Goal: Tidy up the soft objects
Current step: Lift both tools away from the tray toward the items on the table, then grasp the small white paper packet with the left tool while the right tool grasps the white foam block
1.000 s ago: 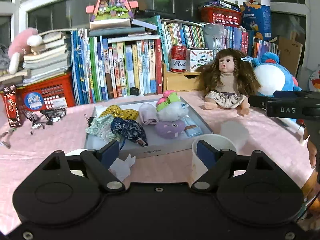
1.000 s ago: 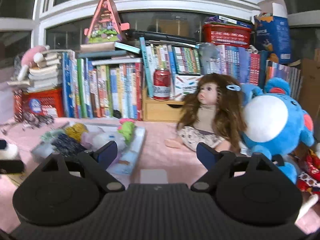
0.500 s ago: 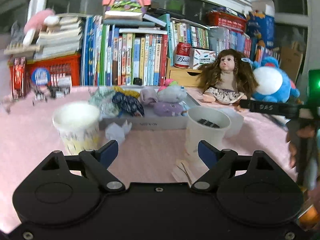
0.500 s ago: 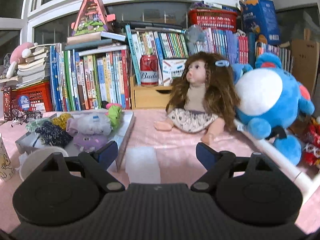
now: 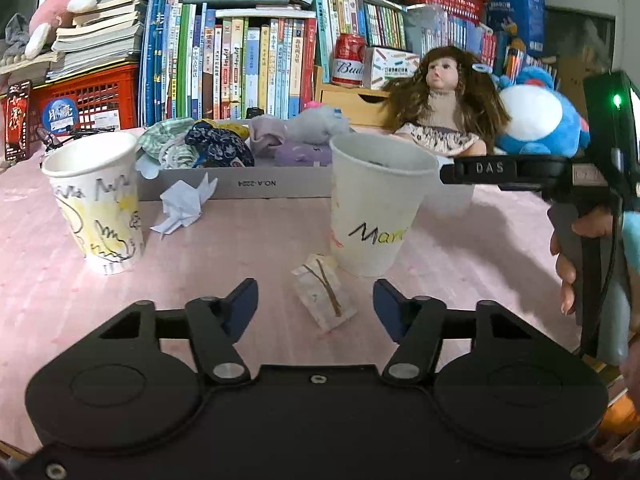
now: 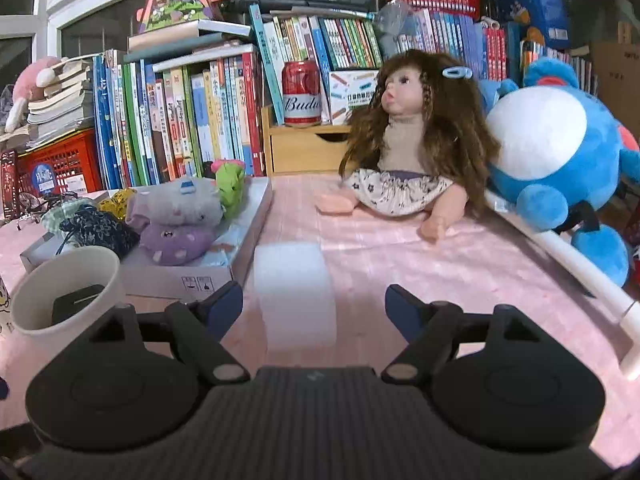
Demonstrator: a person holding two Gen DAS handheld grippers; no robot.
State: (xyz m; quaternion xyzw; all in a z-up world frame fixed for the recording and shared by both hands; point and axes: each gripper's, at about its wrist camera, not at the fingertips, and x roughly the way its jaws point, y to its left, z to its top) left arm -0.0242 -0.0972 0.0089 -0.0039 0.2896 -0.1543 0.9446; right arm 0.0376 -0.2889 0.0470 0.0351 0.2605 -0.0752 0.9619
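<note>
A shallow white cardboard tray holds several soft items: a grey plush, a purple plush, a green toy, a dark floral pouch. A brown-haired doll sits right of the tray, beside a blue and white plush. My left gripper is open and empty, low over the pink cloth, just short of a small paper packet. My right gripper is open and empty, near a translucent plastic cup.
Two paper cups stand in front of the tray: a scribbled one at left and one marked in crayon at centre. Crumpled paper lies between them. Books, a red can and red baskets line the back.
My left gripper has drawn back and down, so both paper cups and the packet now show in front of it. My right gripper has moved forward and down towards the translucent cup.
</note>
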